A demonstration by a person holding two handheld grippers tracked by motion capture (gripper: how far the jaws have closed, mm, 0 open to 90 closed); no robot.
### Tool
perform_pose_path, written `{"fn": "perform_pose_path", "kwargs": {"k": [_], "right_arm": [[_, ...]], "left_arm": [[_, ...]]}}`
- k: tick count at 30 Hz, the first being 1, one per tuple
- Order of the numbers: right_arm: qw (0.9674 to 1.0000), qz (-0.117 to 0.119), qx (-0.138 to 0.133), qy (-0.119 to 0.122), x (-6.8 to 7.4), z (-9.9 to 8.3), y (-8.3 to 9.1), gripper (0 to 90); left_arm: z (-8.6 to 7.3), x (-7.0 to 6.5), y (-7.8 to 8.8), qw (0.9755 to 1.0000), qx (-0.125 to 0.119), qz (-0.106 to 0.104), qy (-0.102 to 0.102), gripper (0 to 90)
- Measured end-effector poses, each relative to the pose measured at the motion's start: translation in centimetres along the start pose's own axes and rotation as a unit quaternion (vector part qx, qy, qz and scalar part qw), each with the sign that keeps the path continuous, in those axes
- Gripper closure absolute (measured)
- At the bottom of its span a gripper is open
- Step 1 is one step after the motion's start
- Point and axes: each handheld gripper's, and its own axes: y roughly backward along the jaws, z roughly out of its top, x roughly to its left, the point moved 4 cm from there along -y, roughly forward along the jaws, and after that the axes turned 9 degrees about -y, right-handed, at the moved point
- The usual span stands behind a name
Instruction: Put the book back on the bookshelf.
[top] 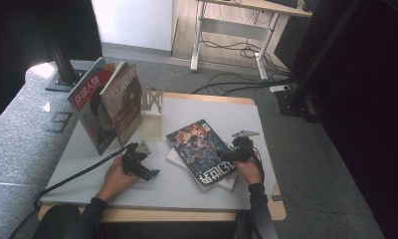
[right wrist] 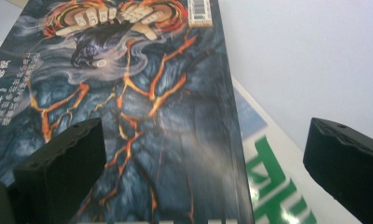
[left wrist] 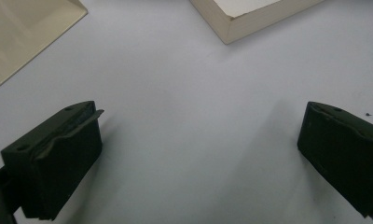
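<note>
Dark magazine (top: 201, 151), glossy cover of cracked blue rock with orange lava veins, lies flat on a white book (top: 227, 182) with green lettering, on the grey table (top: 187, 189). Right gripper (top: 226, 157) over its right edge, jaws wide apart, holding nothing. Left gripper (top: 149, 172) left of the magazine, jaws spread, empty. Further left: two magazines (top: 110, 102) upright against one bookend (top: 151, 102)

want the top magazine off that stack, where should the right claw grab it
Take the dark magazine by its right long edge, coming in from the right side where the right claw hovers open. In the right gripper view that edge lies over the white book underneath, so one jaw would likely have to slide under it to pinch the thin flat cover.
</note>
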Motion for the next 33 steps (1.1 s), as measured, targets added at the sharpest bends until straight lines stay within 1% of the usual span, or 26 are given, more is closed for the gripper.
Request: {"fn": "perform_pose_path", "kwargs": {"k": [2, 3, 5, 8, 10, 12, 16, 17, 18, 19, 21, 23, 24, 25, 30, 31, 33], "right_arm": [[1.0000, 0.006, 0.001, 0.006, 0.2, 0.4, -0.4, 5.6], [0.9998, 0.011, 0.004, 0.013, 0.3, 0.6, -0.6, 6.1], [0.9997, 0.013, 0.008, 0.021, 0.5, 0.8, -1.0, 6.1], [0.9994, 0.017, 0.013, 0.028, 0.9, 1.2, -1.8, 6.2], [0.9992, 0.015, 0.017, 0.034, 1.1, 1.4, -2.3, 6.2], [0.9992, 0.010, 0.021, 0.034, 1.2, 1.7, -2.9, 6.0], [0.9992, 0.007, 0.027, 0.028, 1.0, 1.9, -4.2, 5.3], [0.9991, 0.008, 0.029, 0.028, 1.0, 1.9, -4.5, 4.4], [0.9993, 0.015, 0.027, 0.022, 1.0, 1.8, -4.7, 4.1], [0.9993, 0.021, 0.027, 0.014, 1.0, 1.8, -4.8, 4.2], [0.9992, 0.025, 0.025, 0.019, 1.1, 1.8, -4.8, 5.1], [0.9987, 0.036, 0.028, 0.022, 1.3, 1.7, -4.8, 5.8], [0.9986, 0.037, 0.030, 0.023, 1.5, 1.6, -4.8, 5.2], [0.9986, 0.036, 0.030, 0.026, 1.4, 1.6, -4.8, 5.1], [0.9988, 0.033, 0.027, 0.024, 1.6, 1.5, -4.8, 5.1], [0.9988, 0.034, 0.028, 0.021, 1.7, 1.5, -4.8, 5.1], [0.9986, 0.037, 0.028, 0.026, 2.1, 1.3, -4.7, 5.1]], "left_arm": [[0.0, 0.0, 0.0, 1.0000, 0.000, 0.000, 0.000, 0.0], [0.0, 0.0, 0.0, 1.0000, 0.000, 0.000, 0.000, 0.0], [0.0, 0.0, 0.0, 1.0000, 0.000, 0.000, 0.000, 0.0], [0.0, 0.0, 0.0, 1.0000, 0.000, 0.000, 0.000, 0.0], [0.0, 0.0, 0.0, 1.0000, 0.000, 0.000, 0.000, 0.0], [0.0, 0.0, 0.0, 1.0000, 0.000, 0.000, 0.000, 0.0], [0.0, 0.0, 0.0, 1.0000, 0.000, 0.000, 0.000, 0.0], [0.0, 0.0, 0.0, 1.0000, 0.000, 0.000, 0.000, 0.0], [0.0, 0.0, 0.0, 1.0000, 0.000, 0.000, 0.000, 0.0], [0.0, 0.0, 0.0, 1.0000, 0.000, 0.000, 0.000, 0.0], [0.0, 0.0, 0.0, 1.0000, 0.001, 0.000, 0.000, 0.0], [0.0, 0.0, 0.0, 1.0000, 0.000, 0.000, 0.000, 0.0], [0.0, 0.0, 0.0, 1.0000, 0.001, 0.000, 0.000, 0.0], [0.0, 0.0, 0.0, 1.0000, 0.000, 0.000, 0.000, 0.0], [0.0, 0.0, 0.0, 1.0000, 0.001, 0.000, 0.000, 0.0], [0.0, 0.0, 0.0, 1.0000, 0.001, 0.000, 0.000, 0.0], [0.0, 0.0, 0.0, 1.0000, 0.002, 0.001, 0.001, 0.0]]}}
